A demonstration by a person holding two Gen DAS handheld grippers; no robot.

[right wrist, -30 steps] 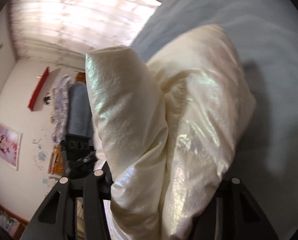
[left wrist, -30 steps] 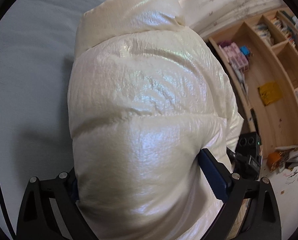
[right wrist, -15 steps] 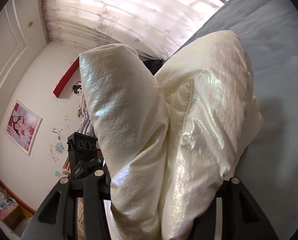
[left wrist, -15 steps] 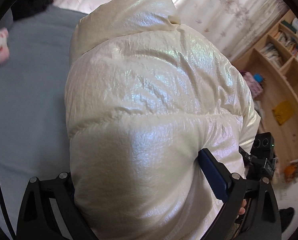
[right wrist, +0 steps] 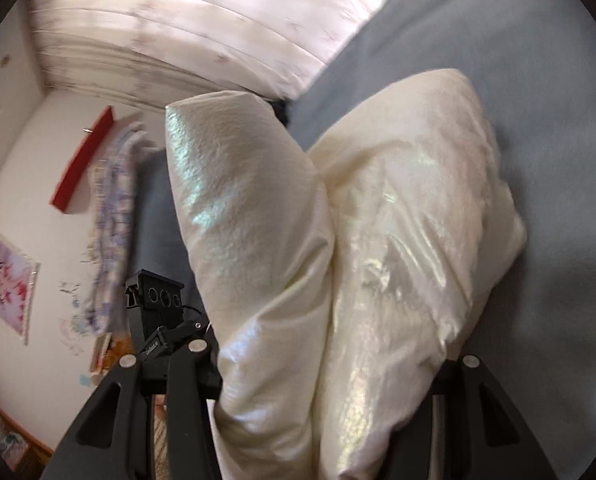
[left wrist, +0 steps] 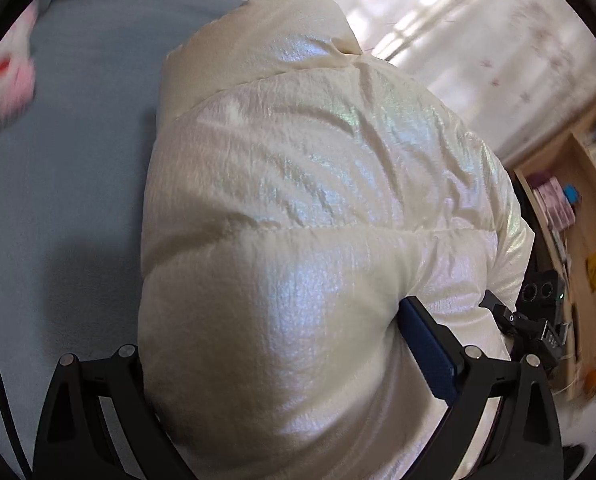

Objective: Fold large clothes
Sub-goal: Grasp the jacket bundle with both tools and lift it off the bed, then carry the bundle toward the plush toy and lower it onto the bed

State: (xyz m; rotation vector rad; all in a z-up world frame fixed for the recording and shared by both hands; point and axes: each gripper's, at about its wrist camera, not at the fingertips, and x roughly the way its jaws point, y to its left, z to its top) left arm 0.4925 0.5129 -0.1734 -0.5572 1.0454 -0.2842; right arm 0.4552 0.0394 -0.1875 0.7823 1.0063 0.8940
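A shiny cream puffer jacket (left wrist: 309, 216) fills the left wrist view, bunched up above the grey-blue bed (left wrist: 66, 184). My left gripper (left wrist: 282, 364) is shut on a thick bulge of it; the blue pad of one finger (left wrist: 425, 348) presses into the fabric. In the right wrist view the jacket (right wrist: 337, 264) stands as two puffy folds over the bed (right wrist: 557, 128). My right gripper (right wrist: 329, 364) is shut on its lower part, its fingertips buried in the fabric.
A pink-and-white soft toy (left wrist: 6, 80) lies at the bed's far left. A wooden bookshelf (left wrist: 577, 216) stands right. Curtains (right wrist: 202, 24) hang beyond the bed. The other gripper's body (right wrist: 154, 304) shows left of the jacket, near a wall with a red shelf (right wrist: 82, 164).
Both grippers have swung with the jacket held. The views tipped up toward the curtains, then partly back toward the bed. The grip on the jacket is unchanged.
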